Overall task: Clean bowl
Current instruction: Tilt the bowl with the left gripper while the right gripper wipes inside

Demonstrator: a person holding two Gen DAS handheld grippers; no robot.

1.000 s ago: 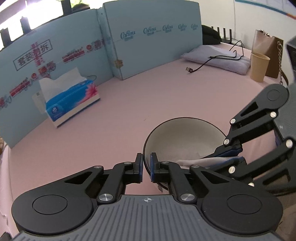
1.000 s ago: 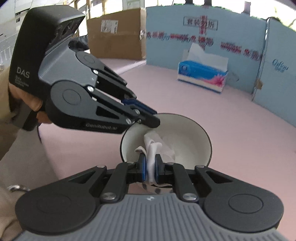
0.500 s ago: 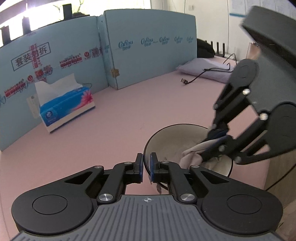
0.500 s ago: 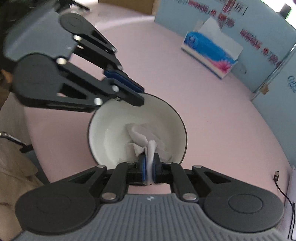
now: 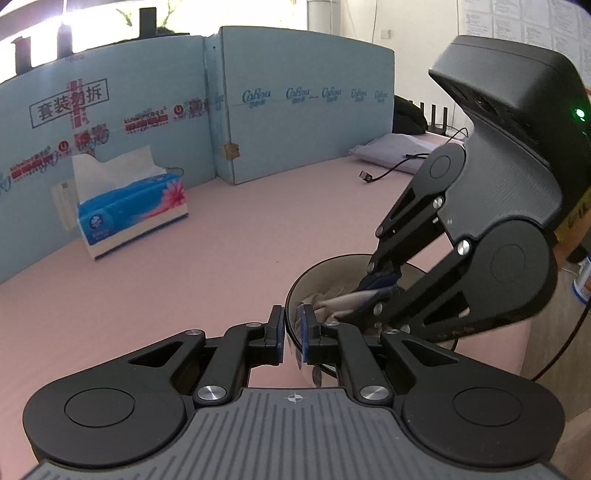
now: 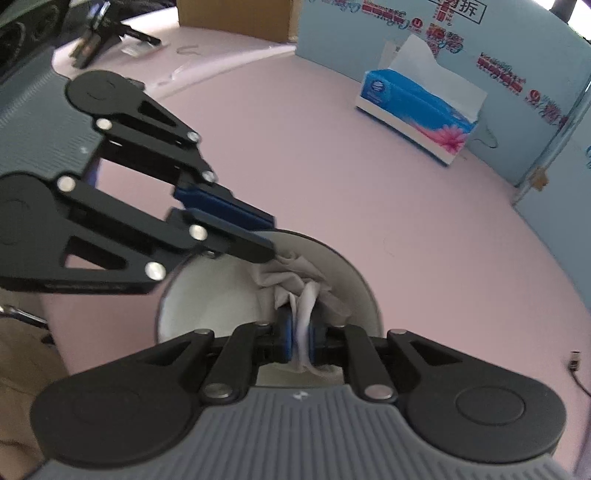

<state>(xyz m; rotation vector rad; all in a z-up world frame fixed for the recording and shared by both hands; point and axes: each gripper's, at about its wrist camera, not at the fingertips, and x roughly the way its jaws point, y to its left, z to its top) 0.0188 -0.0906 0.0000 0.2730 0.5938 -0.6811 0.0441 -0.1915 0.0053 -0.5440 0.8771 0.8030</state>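
A bowl (image 5: pixel 325 264), dark outside and white inside (image 6: pixel 207 295), stands on the pink table. My left gripper (image 5: pixel 293 314) clamps its near rim, one pad inside and one outside, and its jaws are opening slightly with the rim still between them. My right gripper (image 6: pixel 301 325) reaches steeply down into the bowl, pinching a crumpled white tissue (image 6: pixel 284 273); its jaws are also opening a little around the tissue. The tissue presses on the bowl's inner wall close to the left gripper (image 6: pixel 272 238). In the left wrist view the right gripper (image 5: pixel 360 295) hides much of the bowl's inside.
A blue tissue box (image 5: pixel 129 210) stands by the light-blue cardboard panels (image 5: pixel 295 122) at the back. A folded cloth (image 5: pixel 391 151) and a black cable (image 5: pixel 388 171) lie far right. The table edge runs just right of the bowl. A cardboard box (image 6: pixel 236 14) stands far off.
The right gripper tipped steeper and swept the tissue across the bowl's inside toward the wall by the left gripper. The left gripper stayed on the rim.
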